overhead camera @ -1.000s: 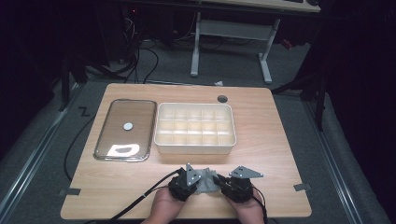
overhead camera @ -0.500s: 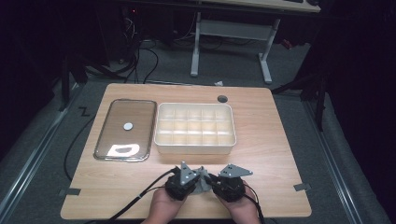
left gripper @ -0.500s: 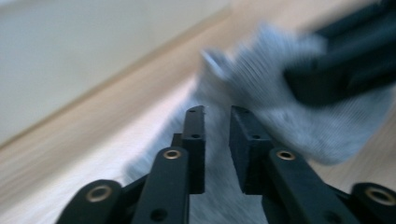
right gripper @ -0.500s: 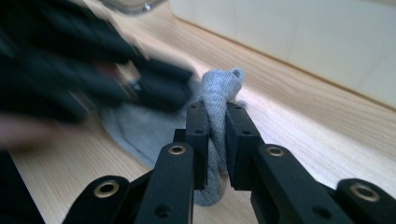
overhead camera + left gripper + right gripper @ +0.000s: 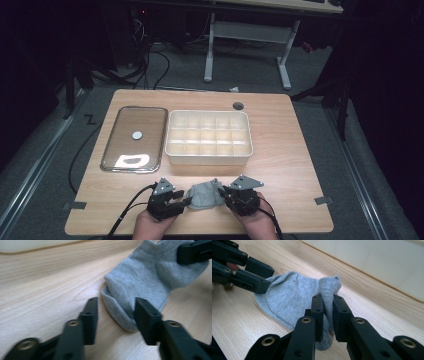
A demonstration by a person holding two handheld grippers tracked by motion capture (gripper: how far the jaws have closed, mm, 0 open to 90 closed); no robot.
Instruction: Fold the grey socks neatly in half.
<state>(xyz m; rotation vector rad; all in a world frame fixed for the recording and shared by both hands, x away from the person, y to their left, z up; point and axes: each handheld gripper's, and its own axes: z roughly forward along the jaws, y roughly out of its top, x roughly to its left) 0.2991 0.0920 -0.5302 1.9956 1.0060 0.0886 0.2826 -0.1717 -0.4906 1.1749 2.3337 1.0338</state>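
A: Dark room, pale wooden desk [image 5: 290, 165]; grey sock [image 5: 205, 196] lies at its 6 o'clock edge.

B: Right hand-held gripper [image 5: 327, 305] pinches a fold. Left hand-held gripper [image 5: 116, 312], just opening, straddles the toe loosely. Re-grip squarely before pulling.

A: Containers?

B: Divided tray [image 5: 208, 156] at 12 looks empty.

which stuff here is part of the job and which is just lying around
In the job:
- grey sock, near table edge
- right claw, shut on a fold of the sock
- left claw, jaws just opened, sock's end between them

Lying about:
- divided white bin
- clear lid left of it
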